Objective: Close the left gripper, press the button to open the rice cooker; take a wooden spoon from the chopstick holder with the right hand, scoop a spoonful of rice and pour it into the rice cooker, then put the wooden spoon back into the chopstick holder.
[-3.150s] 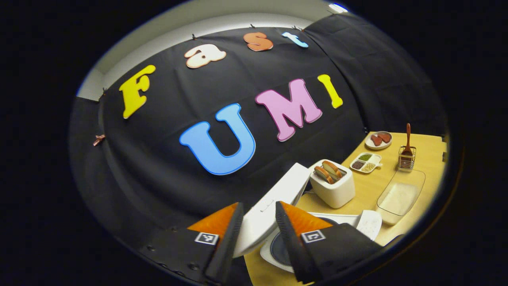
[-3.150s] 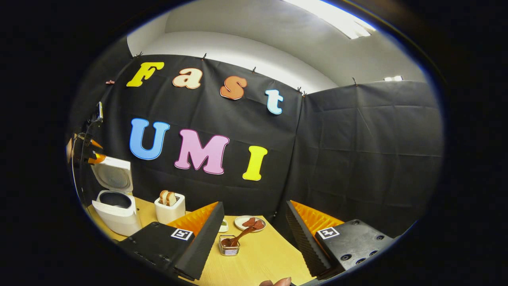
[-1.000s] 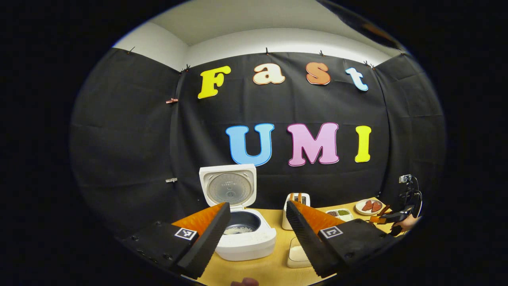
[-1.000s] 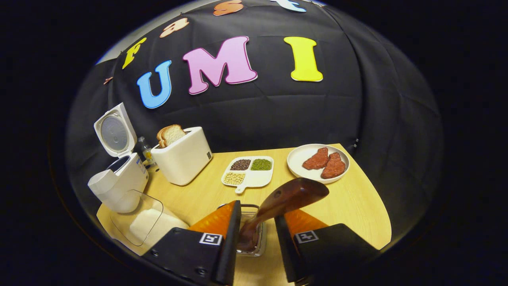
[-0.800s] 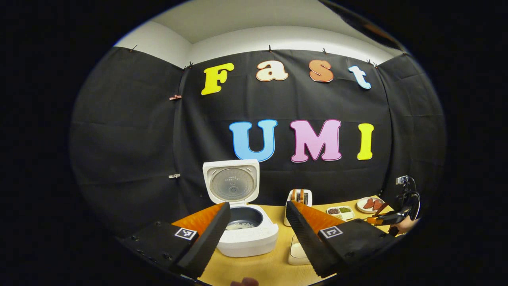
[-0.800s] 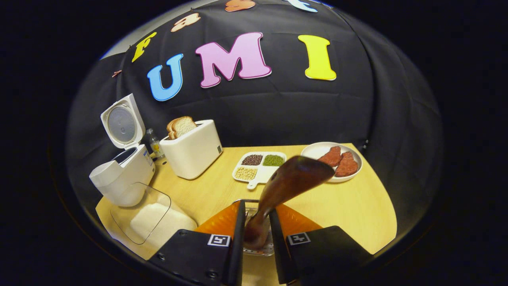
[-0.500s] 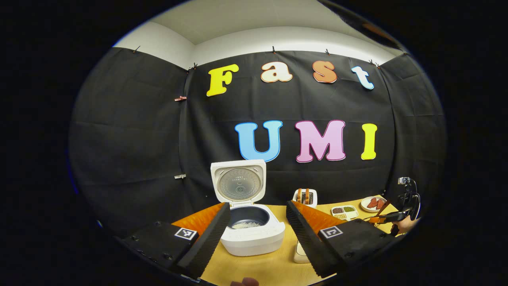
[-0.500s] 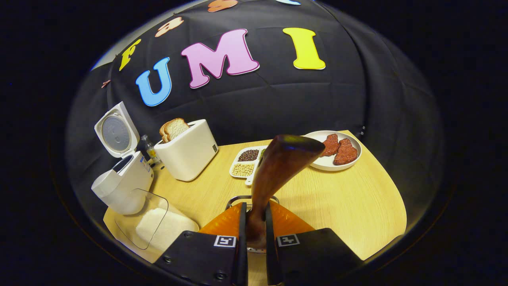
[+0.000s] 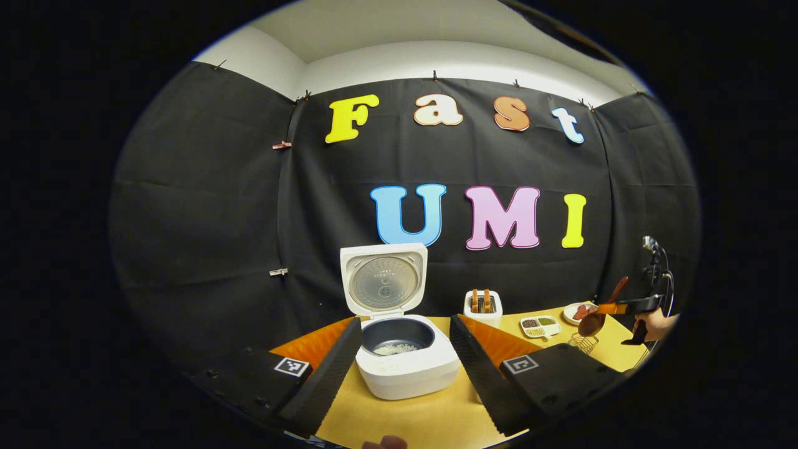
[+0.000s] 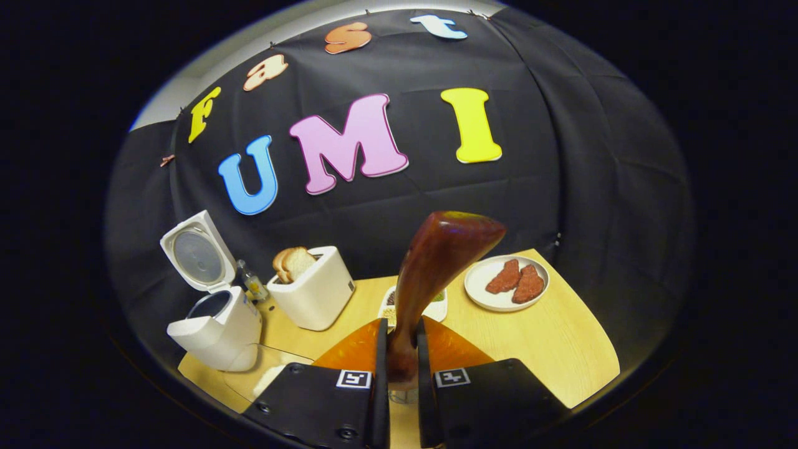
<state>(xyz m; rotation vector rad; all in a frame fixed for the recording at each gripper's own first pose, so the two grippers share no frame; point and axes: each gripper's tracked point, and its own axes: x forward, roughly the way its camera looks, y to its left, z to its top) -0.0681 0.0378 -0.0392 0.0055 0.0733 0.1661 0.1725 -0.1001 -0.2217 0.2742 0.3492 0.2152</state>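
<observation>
the right gripper has its two fingers pinching the spoon by the narrow end of the handle, one finger on each side. the handle rises straight up between the fingers, and it becomes wide toward the top. the wood is dark brown, smooth and glossy, with a rounded top edge. in the left gripper view the same spoon hangs from that gripper with its bowl down, just above the wire holder, and a hand holds the gripper.

the left gripper has its fingers spread wide, with nothing between them. they have ribbed inner faces. the cooker stands on the table beyond the gap between the fingers. it is white, with rounded corners, and its lid stands upright and open. the inside of the lid is a round metal plate. the dark pot inside has a little white rice on the bottom.

around the right fingers, the table is light wood with a fine grain. near them lies a clear glass dish with white rice. behind are a white toaster with bread slices, a white divided tray with grains, partly hidden by the spoon, and a round white plate with two red-brown pieces.
</observation>
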